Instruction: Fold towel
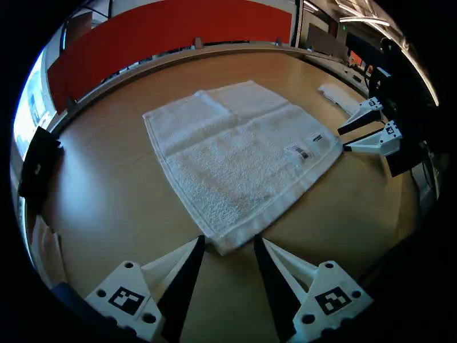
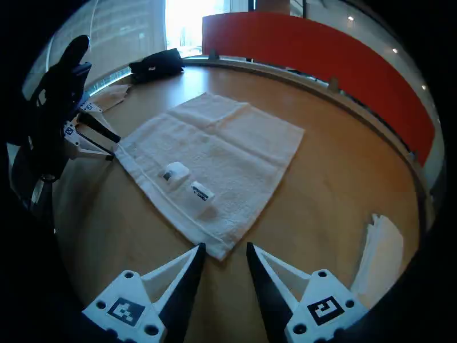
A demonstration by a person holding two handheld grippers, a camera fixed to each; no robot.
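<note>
**Towel spread flat on the bench, an open gripper at each of two corners**

The white towel (image 1: 240, 160) lies spread flat in the middle of a wooden bench (image 1: 114, 188), with faint crease lines crossing its far part. Two small labels (image 2: 174, 171) sit on its surface close to one edge.

In the left gripper view, the left gripper (image 1: 228, 240) has its fingers apart. The towel's nearest corner lies just ahead, in the gap between the fingertips, and neither finger presses on it. In the right gripper view, the right gripper (image 2: 224, 247) is likewise spread, with another corner of the towel lying in front of its fingertips. Each gripper also appears in the other's view, farther off at a side corner of the towel, and there too its fingers stand apart.

The bench top is smooth, light brown and curved along its far edge. A small folded white cloth (image 2: 380, 251) rests on it well apart from the towel, off to the right gripper's side. A black bundle (image 2: 157, 63) sits near the far rim, with a pale tan item (image 2: 111, 94) beside it.

A long red panel (image 1: 171, 28) stands along the bench's far edge. Bright daylight comes through a window (image 2: 183, 23) behind the bench, and ceiling lights (image 1: 360, 20) glow overhead.
</note>
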